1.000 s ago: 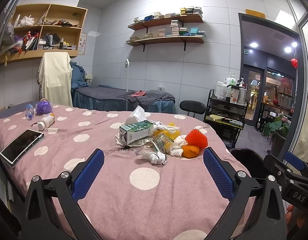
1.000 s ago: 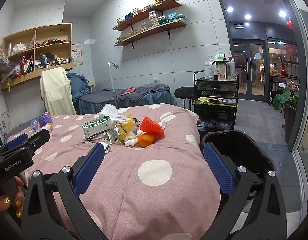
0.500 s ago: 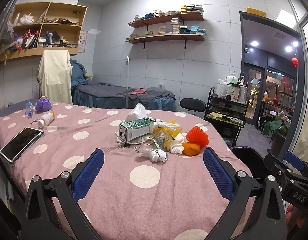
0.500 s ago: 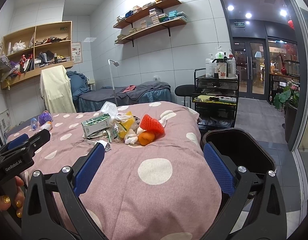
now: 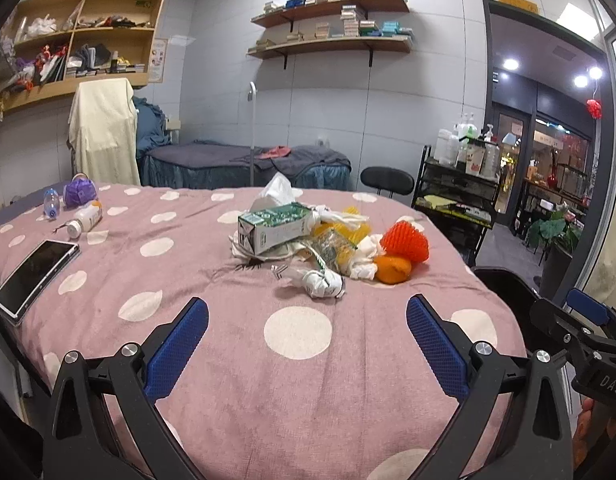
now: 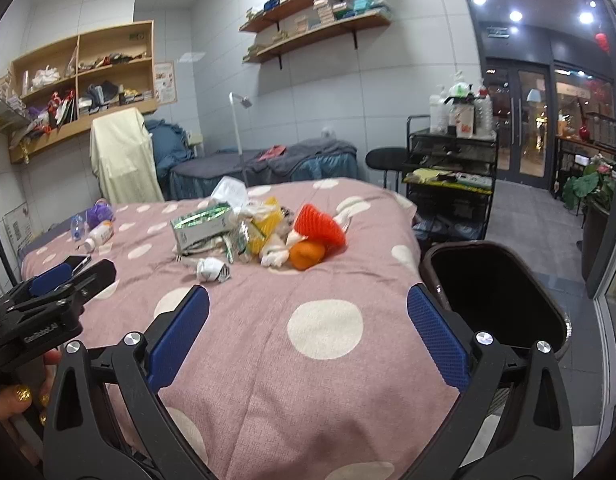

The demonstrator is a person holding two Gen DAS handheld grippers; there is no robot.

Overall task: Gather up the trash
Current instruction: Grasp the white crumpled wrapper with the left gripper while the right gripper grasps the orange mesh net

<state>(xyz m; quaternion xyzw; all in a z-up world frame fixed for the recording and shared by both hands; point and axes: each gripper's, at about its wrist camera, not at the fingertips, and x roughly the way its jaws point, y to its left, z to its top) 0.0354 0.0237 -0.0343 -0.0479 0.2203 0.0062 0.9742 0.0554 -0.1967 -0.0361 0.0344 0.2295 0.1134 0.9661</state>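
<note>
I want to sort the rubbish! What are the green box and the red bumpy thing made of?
The green box looks like printed cardboard with a slight sheen: flat panels, sharp folded edges. The red bumpy thing seems to be soft foam netting, matte, its mesh showing; probably fruit wrap.

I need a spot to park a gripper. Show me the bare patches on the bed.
Bare: the near strip of the pink polka-dot cover before the trash pile, and between pile and black phone. Crowded: the pile; the far-left corner around the white bottle.

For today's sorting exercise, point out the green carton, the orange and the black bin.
green carton (image 5: 274,225), left wrist view, on its long side face
orange (image 6: 306,255), right wrist view, on its rounded front
black bin (image 6: 548,304), right wrist view, on its right rim
</note>
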